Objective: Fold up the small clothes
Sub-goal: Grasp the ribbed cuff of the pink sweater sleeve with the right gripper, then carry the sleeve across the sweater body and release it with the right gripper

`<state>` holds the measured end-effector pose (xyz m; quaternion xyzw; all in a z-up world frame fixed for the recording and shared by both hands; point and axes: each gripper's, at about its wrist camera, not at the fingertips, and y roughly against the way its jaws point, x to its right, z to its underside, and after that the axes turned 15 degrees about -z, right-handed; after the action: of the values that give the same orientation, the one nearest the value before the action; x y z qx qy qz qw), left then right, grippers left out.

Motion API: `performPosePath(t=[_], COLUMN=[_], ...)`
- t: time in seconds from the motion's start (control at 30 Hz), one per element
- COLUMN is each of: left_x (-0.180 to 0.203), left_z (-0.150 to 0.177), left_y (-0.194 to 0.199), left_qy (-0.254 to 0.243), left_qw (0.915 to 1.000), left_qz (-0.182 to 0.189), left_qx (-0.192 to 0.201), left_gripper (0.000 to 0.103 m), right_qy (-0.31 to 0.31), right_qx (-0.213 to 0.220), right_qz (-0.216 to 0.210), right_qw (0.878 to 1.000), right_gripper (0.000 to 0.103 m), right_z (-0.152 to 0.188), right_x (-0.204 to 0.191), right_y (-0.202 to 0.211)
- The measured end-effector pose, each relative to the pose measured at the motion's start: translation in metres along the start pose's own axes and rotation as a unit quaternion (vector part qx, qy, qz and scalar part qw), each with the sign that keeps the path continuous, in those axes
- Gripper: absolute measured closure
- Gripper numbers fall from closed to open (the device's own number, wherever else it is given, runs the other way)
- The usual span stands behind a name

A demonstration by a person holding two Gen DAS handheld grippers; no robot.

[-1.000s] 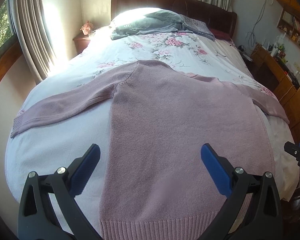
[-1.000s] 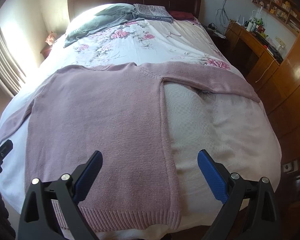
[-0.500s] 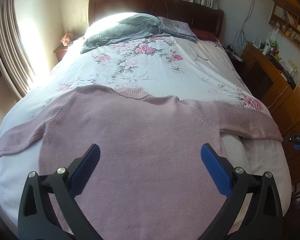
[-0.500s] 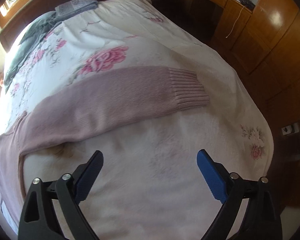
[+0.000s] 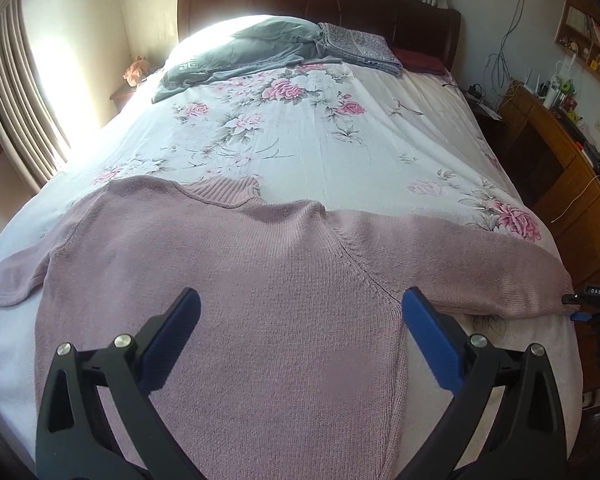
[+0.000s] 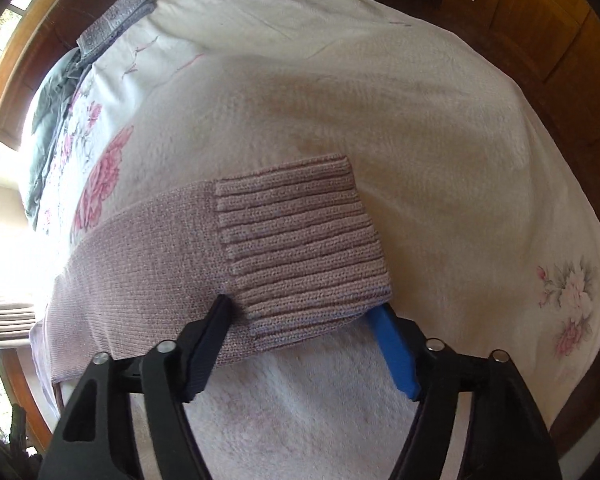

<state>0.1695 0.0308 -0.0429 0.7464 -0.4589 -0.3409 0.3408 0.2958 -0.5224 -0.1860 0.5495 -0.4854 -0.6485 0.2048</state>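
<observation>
The sweater (image 5: 236, 312) lies flat on the bed (image 5: 312, 136), both sleeves spread out to the sides; nothing looks folded yet, so the whole fold is left. The right claw (image 6: 304, 312) is at the right sleeve's cuff (image 6: 300, 248), jaws partly open and straddling the cuff's near edge, touching the knit but seemingly not clamped yet. The left claw (image 5: 300, 304) hangs wide open above the sweater's body, holding nothing.
</observation>
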Motion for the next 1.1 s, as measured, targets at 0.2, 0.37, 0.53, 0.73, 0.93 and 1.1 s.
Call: performPosePath(t=[0.2, 0.37, 0.53, 0.73, 0.93, 1.1], left_x=[-0.015, -0.038, -0.066, -0.097, -0.122, -0.128], left_z=[-0.003, -0.004, -0.003, 0.000, 0.003, 0.006], left_y=[-0.011, -0.020, -0.029, -0.038, -0.045, -0.048], left_qy=[0.015, 0.024, 0.035, 0.047, 0.059, 0.059], left_qw=[0.9997, 0.9993, 0.9986, 0.9978, 0.9970, 0.9971], left_qz=[-0.014, -0.023, -0.031, -0.034, -0.032, -0.024], left_qx=[-0.013, -0.017, -0.025, -0.031, -0.038, -0.042], left_gripper=[0.003, 0.003, 0.003, 0.003, 0.003, 0.003], right_qy=[0.050, 0.138, 0.228, 0.315, 0.378, 0.408], right_qx=[0.021, 0.058, 0.064, 0.025, -0.027, -0.065], right_qz=[-0.029, -0.014, -0.045, -0.107, -0.146, -0.115], right_qw=[0.998, 0.989, 0.971, 0.943, 0.914, 0.904], right_gripper=[0.087, 0.088, 0.088, 0.088, 0.088, 0.088], right_z=[0.000, 0.018, 0.054, 0.116, 0.178, 0.207], right_x=[-0.023, -0.082, -0.170, -0.272, -0.351, -0.378], right_y=[0.014, 0.035, 0.037, 0.004, -0.045, -0.095])
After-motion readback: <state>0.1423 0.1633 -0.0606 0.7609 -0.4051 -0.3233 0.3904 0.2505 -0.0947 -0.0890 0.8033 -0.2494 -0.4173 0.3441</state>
